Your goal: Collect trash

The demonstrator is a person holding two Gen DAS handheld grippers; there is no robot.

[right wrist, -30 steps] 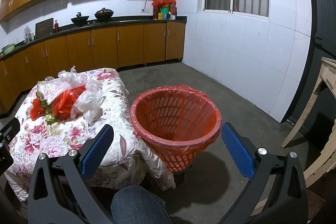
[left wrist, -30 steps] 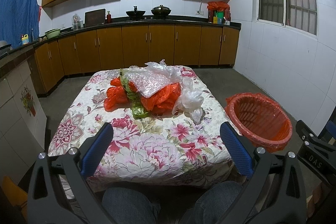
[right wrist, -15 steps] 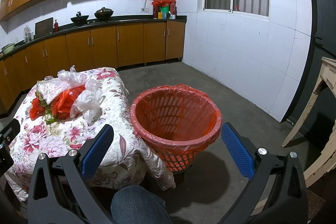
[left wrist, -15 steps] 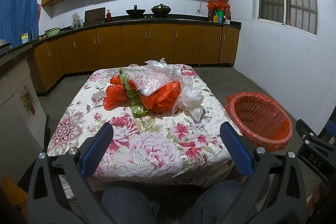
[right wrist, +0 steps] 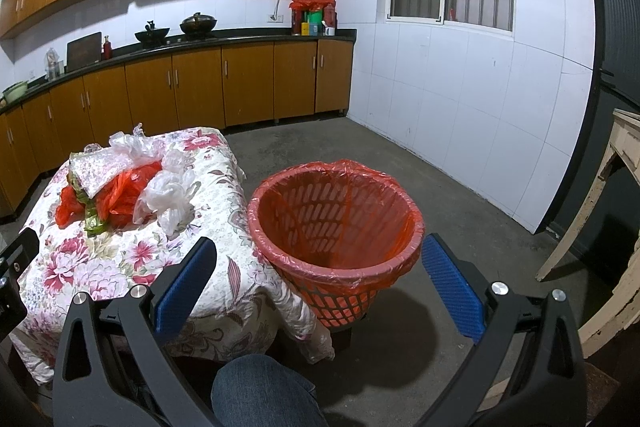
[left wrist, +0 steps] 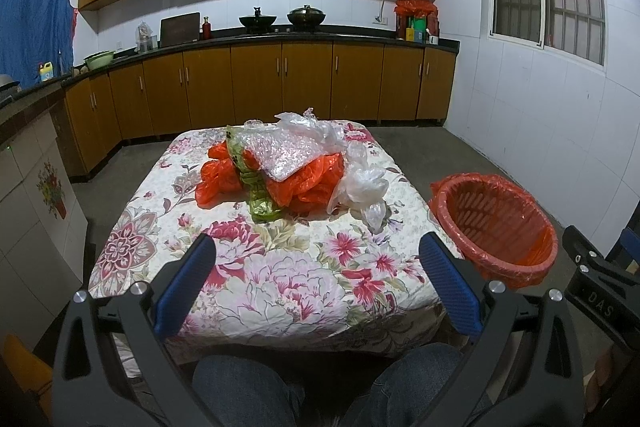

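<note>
Wooden kitchen cabinets ran along the far wall behind a low surface (left wrist: 280, 291) draped in a floral cloth, and the trash lay heaped toward its far half. At the centre of the heap sat crumpled orange plastic bags (left wrist: 312, 183), with a sheet of clear bubble wrap (left wrist: 280, 157) draped over them, a crushed green wrapper (left wrist: 260, 203) poking out on the near side, and a bunch of thin white plastic bags (left wrist: 360, 187) trailing off to the right. Just right of the surface stood a round orange lattice basket lined with an orange bag (right wrist: 336, 223), its mouth open and nothing visible inside.

Both tools hung back from the heap. The left tongs (left wrist: 320, 281) were spread wide with nothing between the blue pads, pointed over the near edge of the cloth. The right tongs (right wrist: 320, 281) were likewise released and unloaded, aimed at the basket's rim.

By the look of it, all this trash would weigh almost nothing, be soft and yielding, and collapse under any pinch. The film would likely be slippery and prone to slide out of a shallow bite, so a bunched fold or knot looked a better hold than a flat sheet. The white bags at the right edge seemed the easiest first take, being loose, nearest the basket, and not pinned under anything. The pieces might cling and drag each other along.
</note>
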